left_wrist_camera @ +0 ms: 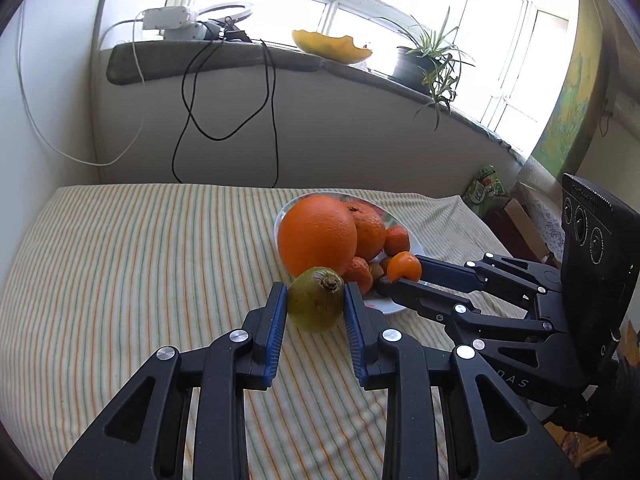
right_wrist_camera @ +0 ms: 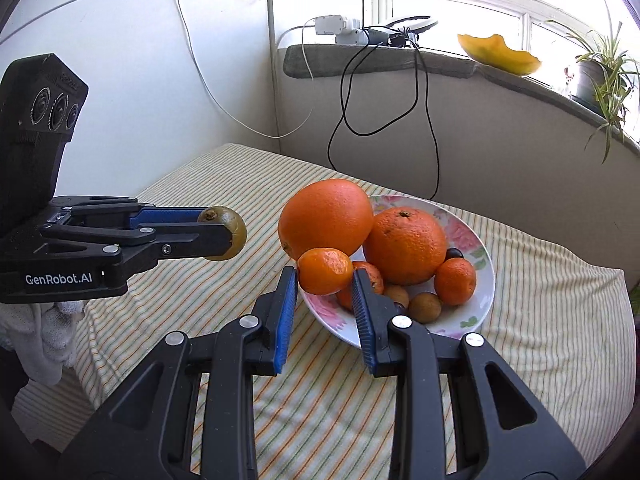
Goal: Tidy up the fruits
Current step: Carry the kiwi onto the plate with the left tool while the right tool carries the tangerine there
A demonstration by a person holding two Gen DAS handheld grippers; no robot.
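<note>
My left gripper (left_wrist_camera: 316, 298) is shut on a green kiwi (left_wrist_camera: 317, 304), held above the striped cloth just left of the plate; the right wrist view shows that kiwi (right_wrist_camera: 228, 233) at the left gripper's tips. My right gripper (right_wrist_camera: 325, 280) is shut on a small mandarin (right_wrist_camera: 325, 271), over the near-left rim of the floral plate (right_wrist_camera: 480, 280). In the left wrist view this mandarin (left_wrist_camera: 406, 266) sits between the right gripper's fingers (left_wrist_camera: 404, 280). On the plate lie a big orange (right_wrist_camera: 326, 216), a second orange (right_wrist_camera: 404, 246), more mandarins (right_wrist_camera: 455, 281) and small brown fruits (right_wrist_camera: 426, 307).
The table carries a striped cloth (left_wrist_camera: 120, 280). Black cables (right_wrist_camera: 384, 92) hang from the windowsill behind. A yellow fruit-rind piece (right_wrist_camera: 498, 56) and a potted plant (right_wrist_camera: 600, 72) stand on the sill. A green packet (left_wrist_camera: 484, 192) lies off the table's right end.
</note>
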